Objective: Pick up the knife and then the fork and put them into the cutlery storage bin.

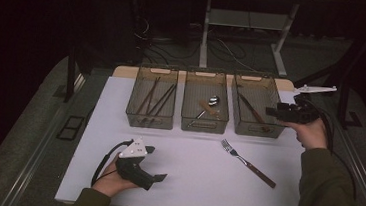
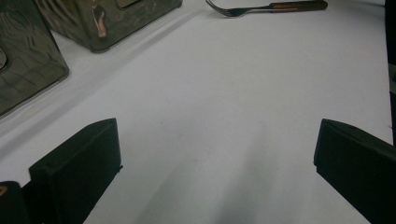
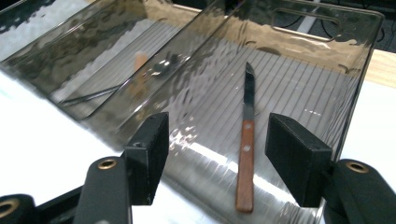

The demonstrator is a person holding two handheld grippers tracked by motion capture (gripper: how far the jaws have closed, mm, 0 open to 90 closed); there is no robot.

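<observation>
A fork with a wooden handle (image 1: 248, 162) lies on the white table, right of centre; its tines and handle also show at the top of the left gripper view (image 2: 266, 7). A knife with a wooden handle (image 3: 246, 140) lies in the right bin (image 1: 256, 111). My right gripper (image 3: 217, 140) hangs open just above that bin's near right edge, with nothing between its jaws. My left gripper (image 2: 212, 154) rests low over the bare table at the front left, open and empty.
Three smoky clear bins stand in a row at the back of the table. The left bin (image 1: 152, 100) holds chopsticks, the middle bin (image 1: 205, 107) a spoon and a wooden-handled piece. Table legs and cables lie beyond the far edge.
</observation>
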